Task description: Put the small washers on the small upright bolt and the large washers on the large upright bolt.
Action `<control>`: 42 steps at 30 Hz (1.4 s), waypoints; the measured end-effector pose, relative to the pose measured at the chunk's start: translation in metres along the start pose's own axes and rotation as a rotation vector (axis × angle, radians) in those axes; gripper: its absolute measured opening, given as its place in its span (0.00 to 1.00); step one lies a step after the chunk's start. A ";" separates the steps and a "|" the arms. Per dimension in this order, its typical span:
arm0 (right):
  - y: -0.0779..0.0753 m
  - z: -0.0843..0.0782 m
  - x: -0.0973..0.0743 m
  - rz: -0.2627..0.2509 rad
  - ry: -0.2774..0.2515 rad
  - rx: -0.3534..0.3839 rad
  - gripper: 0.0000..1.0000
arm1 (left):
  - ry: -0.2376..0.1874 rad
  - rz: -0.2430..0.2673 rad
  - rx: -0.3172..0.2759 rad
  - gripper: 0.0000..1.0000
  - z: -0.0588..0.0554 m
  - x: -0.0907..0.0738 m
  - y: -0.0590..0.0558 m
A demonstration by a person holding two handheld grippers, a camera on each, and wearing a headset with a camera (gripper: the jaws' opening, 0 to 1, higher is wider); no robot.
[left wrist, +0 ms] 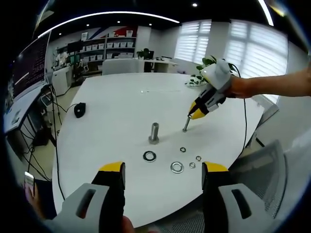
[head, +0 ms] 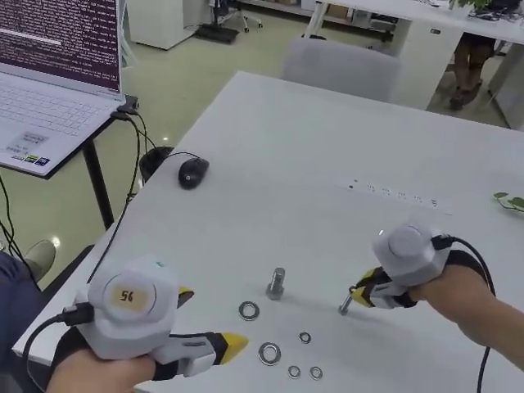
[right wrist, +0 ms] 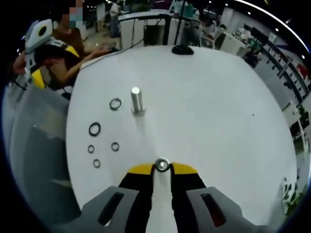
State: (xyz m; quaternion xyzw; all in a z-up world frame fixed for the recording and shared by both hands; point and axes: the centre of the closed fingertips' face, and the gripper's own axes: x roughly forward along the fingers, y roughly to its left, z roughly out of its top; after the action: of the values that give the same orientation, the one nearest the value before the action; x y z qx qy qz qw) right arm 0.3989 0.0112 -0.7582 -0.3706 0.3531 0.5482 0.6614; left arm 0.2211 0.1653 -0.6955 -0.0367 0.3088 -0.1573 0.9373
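**Right gripper pinches the small bolt; 5 washers lie loose by the near edge**

The right gripper [head: 361,295] is pressed onto the small bolt [head: 345,306] and holds it tilted. The bolt's lower end is at or just above the table [head: 327,147]; contact cannot be told. The left gripper [head: 209,321] hangs spread and empty over the near edge. The large bolt [head: 276,283] stands upright a little in from that edge, between the 2 grippers. 2 large washers [head: 249,310] and 3 small washers [head: 304,337] lie flat and apart, between the large bolt and the near edge.

All the parts look like steel: stiff, hard, light and probably slippery on the smooth top. The small bolt is thin and likely tips easily on its narrow head, so it probably needs seating square before release. The washers are thin and give the jaws little to bite, so they may skate. The best hold is likely across the outer rim, on 2 opposite sides. The small ones will be the fiddliest.
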 end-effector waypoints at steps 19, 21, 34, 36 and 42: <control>0.002 -0.003 0.011 0.023 0.019 0.000 0.14 | 0.004 0.003 -0.002 0.63 -0.001 -0.001 0.001; 0.003 -0.004 0.012 0.025 0.021 0.006 0.14 | 0.002 0.004 -0.003 0.63 0.000 -0.001 0.001; 0.004 -0.020 0.038 0.035 0.049 0.038 0.14 | 0.001 0.003 -0.007 0.63 0.000 0.001 0.002; 0.005 -0.023 0.042 0.037 0.059 0.041 0.14 | 0.001 0.002 -0.011 0.63 -0.001 0.001 0.002; 0.006 -0.028 0.050 0.036 0.071 0.055 0.14 | 0.005 -0.003 -0.010 0.63 -0.003 0.003 0.001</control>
State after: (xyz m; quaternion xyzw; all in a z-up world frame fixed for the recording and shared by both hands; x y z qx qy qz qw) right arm 0.3985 0.0102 -0.8159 -0.3651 0.3981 0.5364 0.6485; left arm 0.2218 0.1658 -0.6994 -0.0415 0.3121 -0.1573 0.9360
